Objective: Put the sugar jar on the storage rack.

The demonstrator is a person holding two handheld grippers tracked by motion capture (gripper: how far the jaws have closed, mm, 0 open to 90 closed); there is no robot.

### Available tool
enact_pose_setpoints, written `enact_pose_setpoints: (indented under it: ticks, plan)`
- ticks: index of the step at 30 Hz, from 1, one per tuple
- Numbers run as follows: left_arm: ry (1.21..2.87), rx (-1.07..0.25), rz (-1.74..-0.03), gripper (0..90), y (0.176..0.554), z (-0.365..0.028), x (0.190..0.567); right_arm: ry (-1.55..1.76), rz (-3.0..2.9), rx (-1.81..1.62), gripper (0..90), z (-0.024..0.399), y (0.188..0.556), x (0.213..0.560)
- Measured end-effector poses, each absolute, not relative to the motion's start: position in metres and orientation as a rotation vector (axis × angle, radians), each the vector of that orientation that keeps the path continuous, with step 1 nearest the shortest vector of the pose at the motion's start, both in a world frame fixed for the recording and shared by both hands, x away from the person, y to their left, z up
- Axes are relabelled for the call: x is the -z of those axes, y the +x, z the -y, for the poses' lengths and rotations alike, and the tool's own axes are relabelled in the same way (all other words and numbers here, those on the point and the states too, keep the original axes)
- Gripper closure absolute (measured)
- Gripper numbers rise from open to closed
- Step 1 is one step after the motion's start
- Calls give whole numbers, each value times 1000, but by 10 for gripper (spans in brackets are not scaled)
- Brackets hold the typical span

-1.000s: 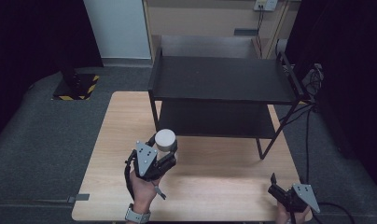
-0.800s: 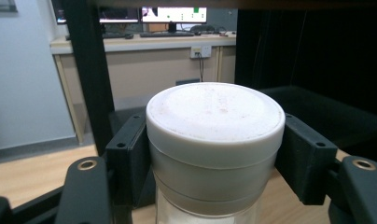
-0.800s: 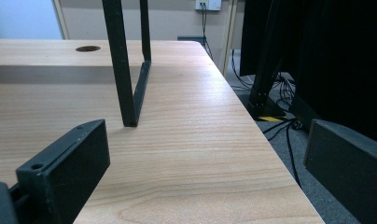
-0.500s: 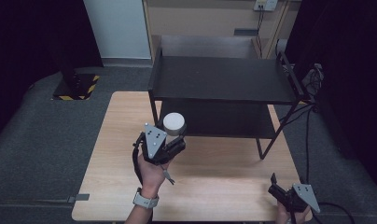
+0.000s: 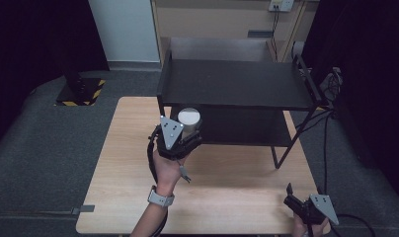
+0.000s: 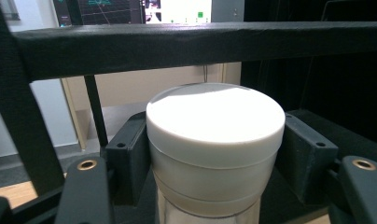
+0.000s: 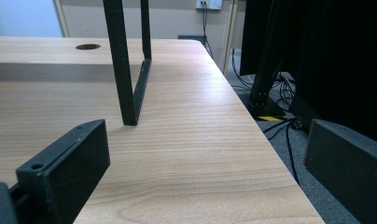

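A clear jar with a white lid [image 5: 189, 119] [image 6: 215, 119] is held upright in my left gripper [image 5: 183, 136], which is shut on it just below the lid. The jar is at the front left corner of the black two-level shelf [image 5: 237, 84], in front of its lower level and just below its upper front bar [image 6: 200, 42]. My right gripper [image 5: 299, 203] rests low at the table's near right corner, open, with nothing between its jaws; its left finger [image 7: 65, 163] lies close to the wooden top.
The shelf stands on the wooden table [image 5: 138, 163]; its right front leg [image 7: 123, 65] meets the top ahead of my right gripper. The table's right edge [image 7: 275, 154] drops to a floor with cables. A round hole [image 7: 87, 46] sits far back.
My left gripper has carried the jar forward and a little right, from the open table to the shelf's front left corner. The right gripper has stayed still.
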State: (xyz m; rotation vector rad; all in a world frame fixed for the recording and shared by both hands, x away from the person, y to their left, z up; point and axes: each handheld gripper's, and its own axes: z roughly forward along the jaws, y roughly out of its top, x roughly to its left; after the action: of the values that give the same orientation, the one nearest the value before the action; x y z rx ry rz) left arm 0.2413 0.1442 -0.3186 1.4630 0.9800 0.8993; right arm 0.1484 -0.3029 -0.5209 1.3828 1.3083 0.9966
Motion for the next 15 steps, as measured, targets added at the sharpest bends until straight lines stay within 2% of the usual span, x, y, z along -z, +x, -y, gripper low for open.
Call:
enact_pose_setpoints:
  ticks: [15]
  plan:
    - [1441, -954, -990, 336, 274, -127, 327, 1372, -1316, -987, 7, 303, 149, 521]
